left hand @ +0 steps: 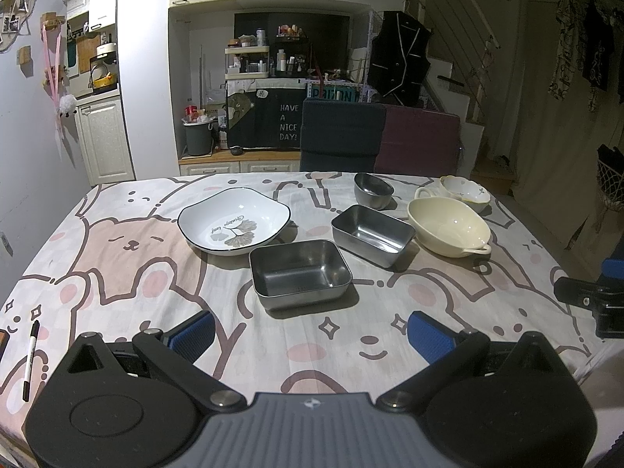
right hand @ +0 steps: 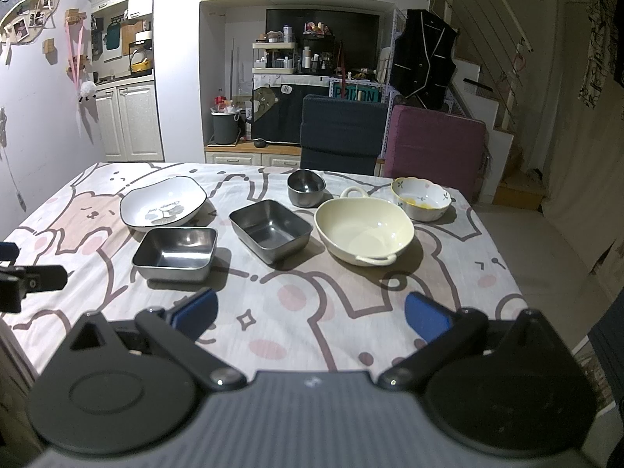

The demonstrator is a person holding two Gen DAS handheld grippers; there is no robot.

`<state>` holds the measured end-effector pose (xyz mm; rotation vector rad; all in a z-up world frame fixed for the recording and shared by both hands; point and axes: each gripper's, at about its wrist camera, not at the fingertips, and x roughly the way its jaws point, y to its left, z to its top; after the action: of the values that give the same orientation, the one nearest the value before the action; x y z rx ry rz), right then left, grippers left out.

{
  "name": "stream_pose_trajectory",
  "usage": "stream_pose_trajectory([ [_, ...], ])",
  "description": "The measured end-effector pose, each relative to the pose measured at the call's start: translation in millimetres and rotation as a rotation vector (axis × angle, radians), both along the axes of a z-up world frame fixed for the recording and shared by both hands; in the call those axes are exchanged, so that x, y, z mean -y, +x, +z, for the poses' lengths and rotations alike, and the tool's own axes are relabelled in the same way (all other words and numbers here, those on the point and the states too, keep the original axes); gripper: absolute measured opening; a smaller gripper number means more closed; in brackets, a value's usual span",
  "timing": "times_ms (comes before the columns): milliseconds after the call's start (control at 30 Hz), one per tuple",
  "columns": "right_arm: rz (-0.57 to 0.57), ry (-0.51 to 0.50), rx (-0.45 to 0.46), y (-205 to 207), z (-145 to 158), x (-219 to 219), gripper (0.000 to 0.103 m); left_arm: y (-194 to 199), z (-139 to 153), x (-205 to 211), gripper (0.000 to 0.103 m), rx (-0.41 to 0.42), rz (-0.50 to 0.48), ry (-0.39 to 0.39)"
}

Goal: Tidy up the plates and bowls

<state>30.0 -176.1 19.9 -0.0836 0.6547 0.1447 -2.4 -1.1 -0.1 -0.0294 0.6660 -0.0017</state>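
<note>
Several dishes stand on the bear-print tablecloth. A white square plate with a leaf print [left hand: 234, 220] [right hand: 163, 203] is at the left. Two steel rectangular trays sit mid-table, the near one [left hand: 300, 273] [right hand: 175, 253] and the far one [left hand: 372, 234] [right hand: 271, 230]. Behind them is a small steel bowl [left hand: 373, 190] [right hand: 306, 187]. A cream handled bowl [left hand: 448, 226] [right hand: 364, 230] and a small flowered bowl [left hand: 465, 192] [right hand: 421, 198] are at the right. My left gripper [left hand: 312, 335] and right gripper [right hand: 311, 318] are open, empty, above the near table edge.
A black marker [left hand: 30, 358] lies at the near left of the table. A dark chair [left hand: 341, 136] and a purple cushion [right hand: 435, 148] stand behind the far edge. The right gripper's side shows at the edge of the left wrist view [left hand: 592, 304].
</note>
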Motion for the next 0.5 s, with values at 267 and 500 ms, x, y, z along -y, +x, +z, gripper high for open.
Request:
stream_pose_trajectory([
  [267, -0.004, -0.027, -0.001, 1.4, -5.1, 0.6, 0.103, 2.8, -1.9, 7.9, 0.103, -0.012, 0.007, 0.020],
  [500, 0.008, -0.036, -0.017, 11.0, -0.2, 1.3, 0.103, 19.7, 8.1, -5.4, 0.103, -0.023, 0.051, -0.011],
])
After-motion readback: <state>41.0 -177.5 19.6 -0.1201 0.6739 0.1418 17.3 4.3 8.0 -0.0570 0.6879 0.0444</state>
